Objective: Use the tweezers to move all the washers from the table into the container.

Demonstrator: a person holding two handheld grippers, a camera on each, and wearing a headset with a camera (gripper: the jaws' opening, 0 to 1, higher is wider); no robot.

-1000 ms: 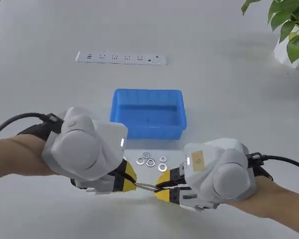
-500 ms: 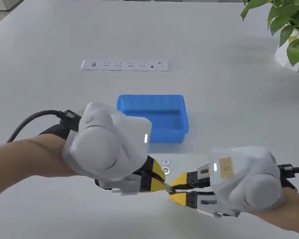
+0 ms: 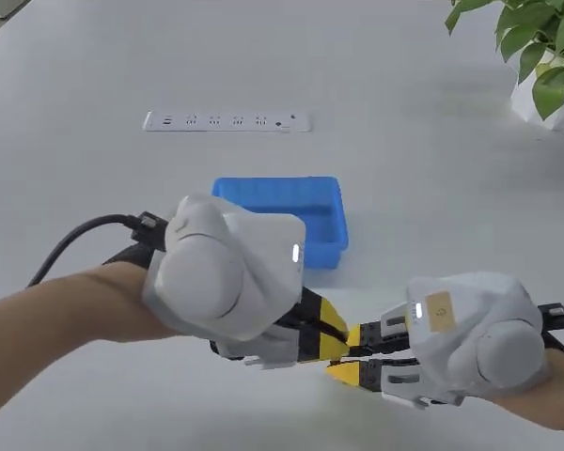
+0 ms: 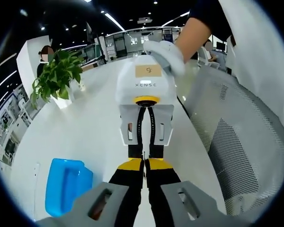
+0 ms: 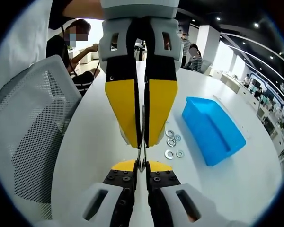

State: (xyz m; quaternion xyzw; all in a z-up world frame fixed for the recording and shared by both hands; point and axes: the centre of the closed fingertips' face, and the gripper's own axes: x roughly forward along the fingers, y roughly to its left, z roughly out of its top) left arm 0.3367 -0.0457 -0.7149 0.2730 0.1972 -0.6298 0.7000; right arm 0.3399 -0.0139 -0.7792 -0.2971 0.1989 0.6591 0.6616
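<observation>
Left claw (image 4: 144, 165): jaws closed, tip to tip with the right claw (image 4: 145, 152).
Container (image 4: 66, 184): blue, lower left on white surface (image 4: 97, 127).

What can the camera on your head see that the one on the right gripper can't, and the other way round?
The head view takes in the long white power strip and the leafy green potted plant at the far side of the white table. The right gripper view takes in the small silver metal washers, a white mesh chair and the thin metal tweezers. Both show the blue plastic container and the left gripper meeting the right gripper tip to tip.
</observation>
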